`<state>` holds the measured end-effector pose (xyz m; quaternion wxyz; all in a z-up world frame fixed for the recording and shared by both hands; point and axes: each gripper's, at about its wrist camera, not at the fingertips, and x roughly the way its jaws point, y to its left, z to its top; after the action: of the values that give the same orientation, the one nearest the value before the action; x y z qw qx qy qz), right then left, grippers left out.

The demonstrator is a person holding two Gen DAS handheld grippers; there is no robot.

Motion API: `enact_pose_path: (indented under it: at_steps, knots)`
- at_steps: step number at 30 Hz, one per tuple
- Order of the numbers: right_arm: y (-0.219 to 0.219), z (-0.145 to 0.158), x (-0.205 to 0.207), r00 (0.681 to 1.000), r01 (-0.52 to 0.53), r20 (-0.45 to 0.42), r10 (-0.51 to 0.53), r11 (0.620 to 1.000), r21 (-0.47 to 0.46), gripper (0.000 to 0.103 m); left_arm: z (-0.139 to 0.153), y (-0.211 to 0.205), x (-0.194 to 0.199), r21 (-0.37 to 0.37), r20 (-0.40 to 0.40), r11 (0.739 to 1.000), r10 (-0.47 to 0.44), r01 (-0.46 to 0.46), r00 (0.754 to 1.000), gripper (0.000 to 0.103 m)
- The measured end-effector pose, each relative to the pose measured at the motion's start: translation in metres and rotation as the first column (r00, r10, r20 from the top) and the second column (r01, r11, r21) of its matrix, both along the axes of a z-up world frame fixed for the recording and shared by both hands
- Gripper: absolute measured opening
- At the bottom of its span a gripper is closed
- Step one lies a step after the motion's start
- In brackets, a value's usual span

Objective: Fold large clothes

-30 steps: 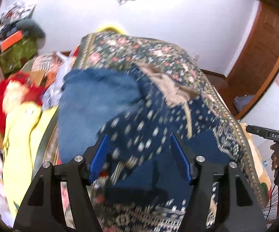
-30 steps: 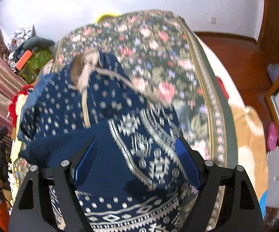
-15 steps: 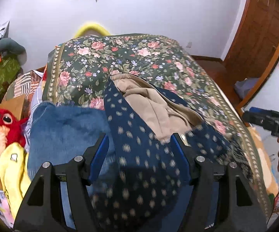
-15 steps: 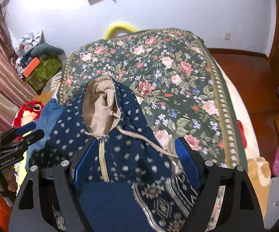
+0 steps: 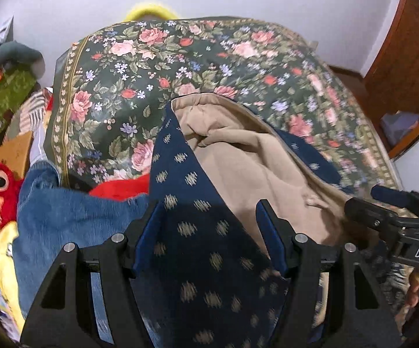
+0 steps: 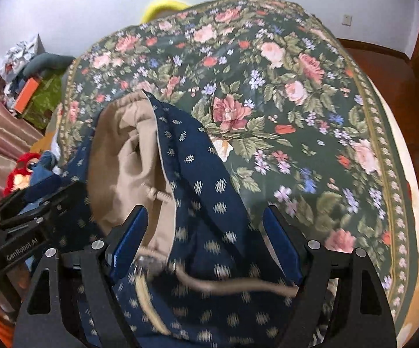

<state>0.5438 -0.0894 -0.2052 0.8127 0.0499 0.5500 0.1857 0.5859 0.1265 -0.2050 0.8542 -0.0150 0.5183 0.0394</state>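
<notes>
The navy hooded jacket is lying on the floral bedspread, looking soft and limp, calling for shoulder-seam holds, while left gripper and right gripper are gaping unclenched over it.

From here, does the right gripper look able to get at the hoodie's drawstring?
Probably yes. The right gripper is open over the hoodie, and the drawstring lies across the fabric just below its fingers with nothing covering it. Blur hides the exact gap.
</notes>
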Motion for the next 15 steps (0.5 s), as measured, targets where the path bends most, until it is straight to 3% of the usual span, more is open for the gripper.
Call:
enact_pose_path:
  at_steps: [3, 5, 7, 9, 12, 15]
  knots:
    - [0.004, -0.015, 0.009, 1.0, 0.019, -0.021, -0.019, 1.0, -0.014, 0.079, -0.009, 0.003, 0.007, 0.033, -0.004, 0.999, 0.017, -0.017, 1.0, 0.065]
    - [0.005, -0.024, 0.013, 0.999, 0.031, -0.038, -0.032, 0.999, -0.021, 0.079, -0.016, 0.007, 0.007, 0.04, -0.002, 0.999, 0.025, -0.025, 1.0, 0.058]
    - [0.006, -0.026, 0.01, 1.0, 0.028, 0.0, -0.028, 0.999, -0.047, 0.076, -0.021, 0.009, 0.006, 0.058, 0.001, 0.998, 0.011, -0.011, 1.0, 0.034]
    - [0.013, -0.022, 0.001, 0.997, -0.007, 0.073, 0.016, 0.993, -0.121, 0.055, -0.021, 0.008, 0.002, 0.045, 0.025, 0.999, -0.012, 0.01, 1.0, 0.026]
    - [0.025, -0.016, -0.01, 0.982, -0.092, 0.143, 0.121, 0.976, -0.196, 0.032, -0.018, 0.004, -0.002, 0.066, 0.058, 0.998, -0.028, 0.024, 0.998, 0.012]
    - [0.029, -0.011, -0.021, 0.97, -0.118, 0.181, 0.164, 0.964, -0.239, 0.012, -0.014, -0.001, -0.004, 0.097, 0.075, 0.995, -0.045, 0.038, 0.996, 0.008]
